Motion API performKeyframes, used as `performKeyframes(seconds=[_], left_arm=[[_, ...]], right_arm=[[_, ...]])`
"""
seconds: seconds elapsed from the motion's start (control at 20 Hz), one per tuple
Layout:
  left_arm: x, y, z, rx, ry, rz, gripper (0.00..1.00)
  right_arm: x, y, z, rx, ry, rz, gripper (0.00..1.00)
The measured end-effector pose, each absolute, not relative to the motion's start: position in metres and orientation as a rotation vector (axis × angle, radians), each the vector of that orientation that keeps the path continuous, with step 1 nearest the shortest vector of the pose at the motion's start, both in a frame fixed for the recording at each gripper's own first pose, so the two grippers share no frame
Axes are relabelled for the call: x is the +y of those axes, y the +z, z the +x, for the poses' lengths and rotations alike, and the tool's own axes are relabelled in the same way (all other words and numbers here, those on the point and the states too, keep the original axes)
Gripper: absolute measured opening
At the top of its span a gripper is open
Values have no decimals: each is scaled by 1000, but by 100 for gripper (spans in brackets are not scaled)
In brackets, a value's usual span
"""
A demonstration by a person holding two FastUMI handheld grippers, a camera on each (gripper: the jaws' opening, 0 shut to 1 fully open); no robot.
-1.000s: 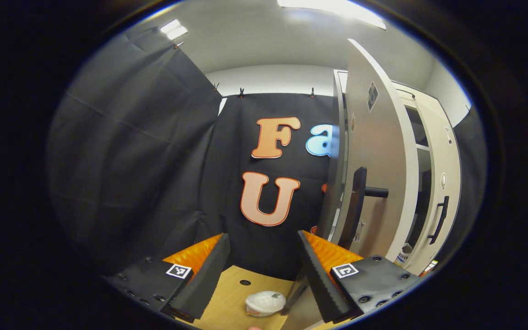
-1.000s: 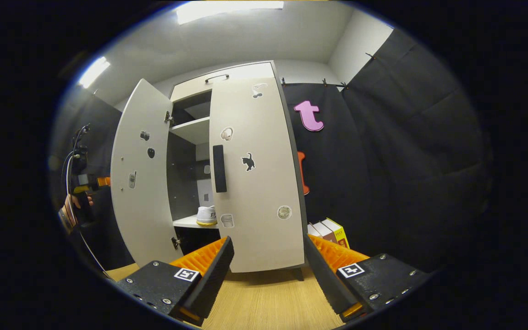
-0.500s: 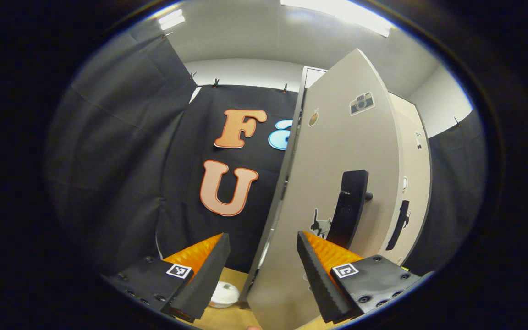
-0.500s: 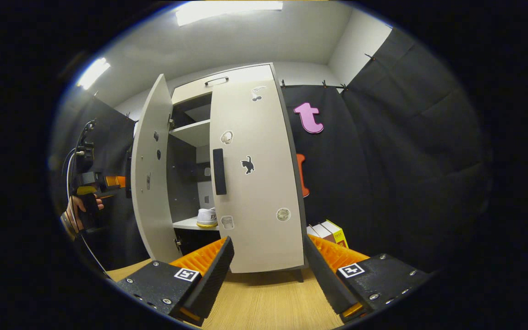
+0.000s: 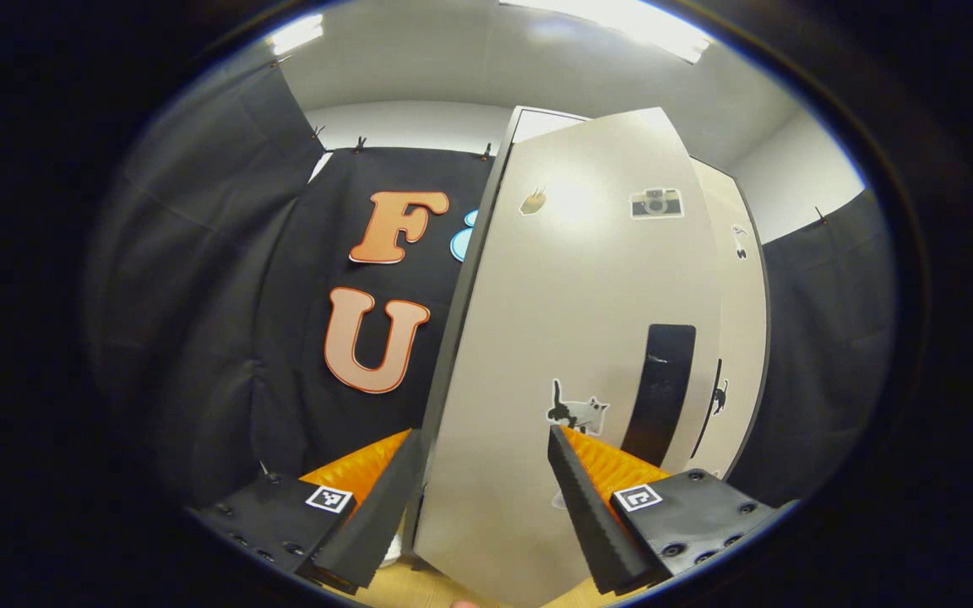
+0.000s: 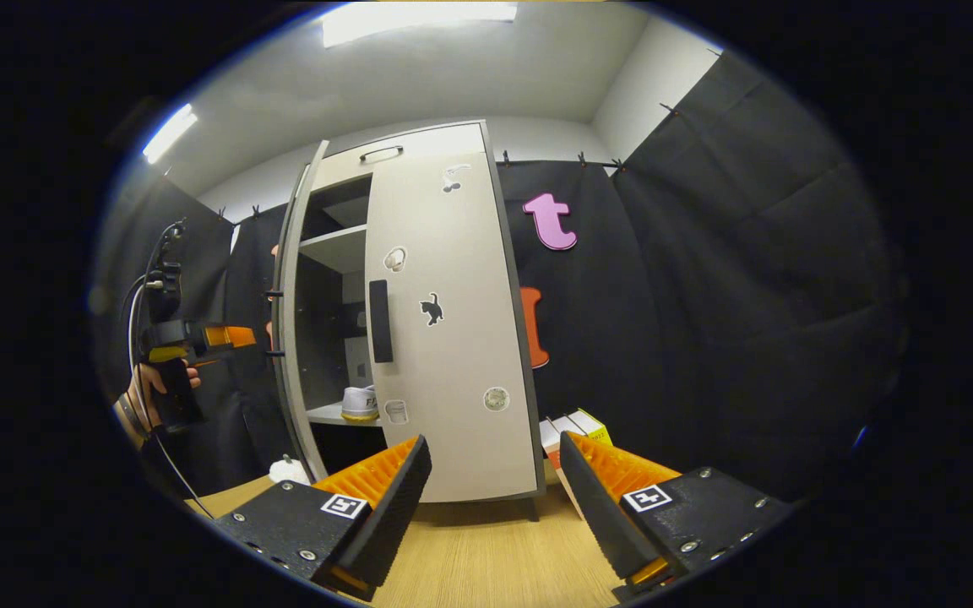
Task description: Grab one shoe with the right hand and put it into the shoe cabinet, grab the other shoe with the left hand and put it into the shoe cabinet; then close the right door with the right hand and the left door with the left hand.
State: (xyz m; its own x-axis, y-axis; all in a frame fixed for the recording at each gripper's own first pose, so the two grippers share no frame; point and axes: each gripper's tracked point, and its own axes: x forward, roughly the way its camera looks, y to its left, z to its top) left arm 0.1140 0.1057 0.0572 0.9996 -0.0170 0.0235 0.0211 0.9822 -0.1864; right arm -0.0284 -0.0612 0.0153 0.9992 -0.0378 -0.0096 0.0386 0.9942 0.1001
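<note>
We see one white shoe (image 6: pixel 361 404) on the cabinet (image 6: pixel 419 152) shelf, centre-left of the right gripper view. The left door (image 5: pixel 571 371) stands ajar, mid-frame. Our left gripper (image 5: pixel 480 494) and right gripper (image 6: pixel 495 498) gape wide, holding nothing.

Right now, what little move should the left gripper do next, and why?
Probably push the left door further in with the left gripper. The right gripper view shows that door ajar, with a gap showing a shoe, while the right door looks shut.
</note>
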Motion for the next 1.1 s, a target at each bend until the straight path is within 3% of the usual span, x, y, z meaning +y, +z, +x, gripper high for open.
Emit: performKeyframes(seconds=[0.55, 0.85, 0.9, 1.1], left_arm=[[100, 78, 72, -70, -7, -158, 94], [71, 47, 23, -69, -36, -141, 94], [71, 41, 15, -69, -28, -133, 99], [50, 10, -10, -42, -62, -155, 96]], right_arm=[[-56, 16, -24, 7, -19, 95, 94], [-30, 20, -12, 8, 50, 72, 94], [-26, 22, -10, 6, 60, 69, 94], [-12, 24, -9, -5, 84, 63, 94]])
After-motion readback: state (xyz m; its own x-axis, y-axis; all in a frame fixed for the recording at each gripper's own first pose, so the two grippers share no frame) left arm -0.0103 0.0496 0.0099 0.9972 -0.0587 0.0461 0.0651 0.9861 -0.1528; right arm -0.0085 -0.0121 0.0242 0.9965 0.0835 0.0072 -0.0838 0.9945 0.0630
